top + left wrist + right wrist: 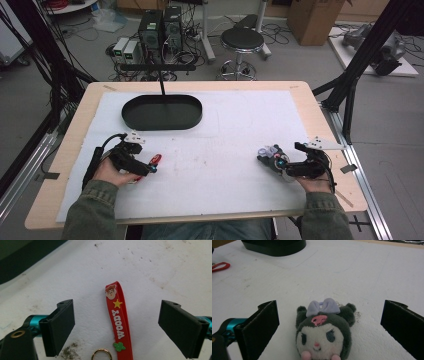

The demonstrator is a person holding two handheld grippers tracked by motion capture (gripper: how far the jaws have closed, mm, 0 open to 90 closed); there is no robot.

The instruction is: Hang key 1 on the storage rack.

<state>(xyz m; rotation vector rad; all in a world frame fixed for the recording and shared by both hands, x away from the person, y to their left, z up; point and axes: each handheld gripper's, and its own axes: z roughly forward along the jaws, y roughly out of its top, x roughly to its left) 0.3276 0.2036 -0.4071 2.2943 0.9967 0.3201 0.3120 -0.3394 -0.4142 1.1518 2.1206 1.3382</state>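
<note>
Left gripper (116,325) has its jaws spread wide on either side of the red Woody strap (119,322), not touching it. The strap lies flat on the white mat (225,130), on the near side of the black oval tray (162,112). Right gripper (329,330) is wide too, with the little plush toy (324,332) sitting loose between the jaws, well right of that tray.

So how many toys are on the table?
2. A red strap lies between the open left gripper jaws; a plush sits between the open right gripper jaws. None looks hidden.
</note>
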